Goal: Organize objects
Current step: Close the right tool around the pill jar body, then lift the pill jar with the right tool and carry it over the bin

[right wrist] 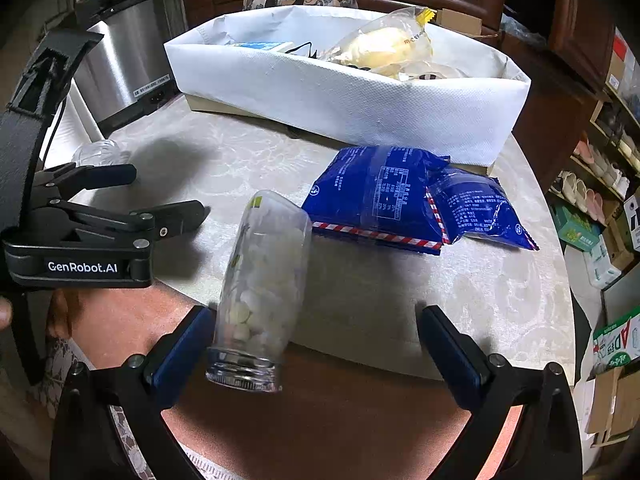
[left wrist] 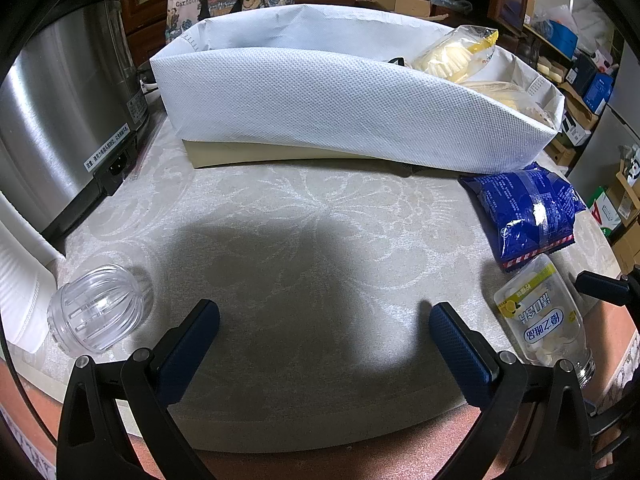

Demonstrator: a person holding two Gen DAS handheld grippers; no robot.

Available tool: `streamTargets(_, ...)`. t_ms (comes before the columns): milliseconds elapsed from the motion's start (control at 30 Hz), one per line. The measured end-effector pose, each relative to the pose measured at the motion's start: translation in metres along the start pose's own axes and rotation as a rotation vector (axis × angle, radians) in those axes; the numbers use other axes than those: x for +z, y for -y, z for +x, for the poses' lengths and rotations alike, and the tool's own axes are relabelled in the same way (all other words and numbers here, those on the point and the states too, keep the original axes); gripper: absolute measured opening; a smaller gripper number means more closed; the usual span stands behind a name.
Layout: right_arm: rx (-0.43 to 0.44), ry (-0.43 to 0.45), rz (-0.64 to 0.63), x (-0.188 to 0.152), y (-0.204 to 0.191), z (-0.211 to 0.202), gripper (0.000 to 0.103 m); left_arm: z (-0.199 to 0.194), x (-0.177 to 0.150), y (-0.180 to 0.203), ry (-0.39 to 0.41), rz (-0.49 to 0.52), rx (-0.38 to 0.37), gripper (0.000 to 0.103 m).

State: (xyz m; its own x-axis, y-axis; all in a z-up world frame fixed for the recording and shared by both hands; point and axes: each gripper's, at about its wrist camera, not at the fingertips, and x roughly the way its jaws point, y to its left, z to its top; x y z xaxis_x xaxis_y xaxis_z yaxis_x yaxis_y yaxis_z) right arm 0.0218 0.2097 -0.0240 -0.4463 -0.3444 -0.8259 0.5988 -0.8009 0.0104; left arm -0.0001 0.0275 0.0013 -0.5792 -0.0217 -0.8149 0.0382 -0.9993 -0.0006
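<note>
A clear bottle (right wrist: 264, 280) of pale tablets lies uncapped at the table's near edge, its open neck sticking out past the rim. My right gripper (right wrist: 316, 344) is open wide around it; the bottle rests close to the left finger (right wrist: 180, 352), far from the other. In the left wrist view the same bottle (left wrist: 540, 320) lies at the right, next to a blue snack packet (left wrist: 528, 212). My left gripper (left wrist: 324, 320) is open over bare tablecloth with nothing between its fingers. A clear ribbed cap (left wrist: 96, 308) lies on its side to its left.
A white fabric bin (right wrist: 360, 96) holding yellow snack bags (right wrist: 384, 44) stands across the back of the table. Two blue packets (right wrist: 376, 196) lie in front of it. A steel cooker (left wrist: 68, 112) stands at the back left. Shelves and boxes crowd the right.
</note>
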Motion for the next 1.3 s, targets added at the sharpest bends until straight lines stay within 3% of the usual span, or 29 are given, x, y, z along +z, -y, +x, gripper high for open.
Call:
streamTargets(100, 0.003, -0.003, -0.002, 0.0, 0.0, 0.0, 0.103, -0.001, -0.001, 0.0, 0.0, 0.0, 0.0, 0.103)
streamTargets(167, 0.007, 0.0, -0.002, 0.0, 0.001, -0.002, 0.097, -0.001, -0.001, 0.0, 0.0, 0.0, 0.0, 0.103)
streamTargets(233, 0.009, 0.027, 0.002, -0.002, 0.0, -0.006, 0.077, -0.001, -0.001, -0.001, 0.0, -0.006, -0.001, 0.102)
streamTargets(333, 0.021, 0.058, -0.005, -0.005, -0.001, -0.013, 0.056, -0.003, -0.003, -0.002, 0.0, -0.006, -0.001, 0.102)
streamTargets(433, -0.021, 0.103, -0.022, -0.008, -0.006, -0.02, 0.043, -0.004, -0.004, -0.002, 0.0, -0.006, -0.001, 0.102)
streamTargets(600, -0.017, 0.194, -0.018, -0.012, -0.005, -0.037, 0.031, -0.004, -0.004, -0.002, 0.0, -0.006, -0.001, 0.102)
streamTargets(767, 0.01, 0.216, 0.018, -0.01, 0.0, -0.041, 0.026, -0.004, -0.004, -0.002, 0.0, -0.005, -0.001, 0.102)
streamTargets(1133, 0.051, 0.212, -0.014, -0.01, -0.006, -0.039, 0.026, -0.008, -0.008, -0.003, -0.003, 0.003, -0.006, 0.102)
streamTargets(1300, 0.073, 0.191, -0.005, -0.009, -0.005, -0.037, 0.03, -0.009, -0.008, -0.011, 0.017, -0.01, 0.001, 0.091)
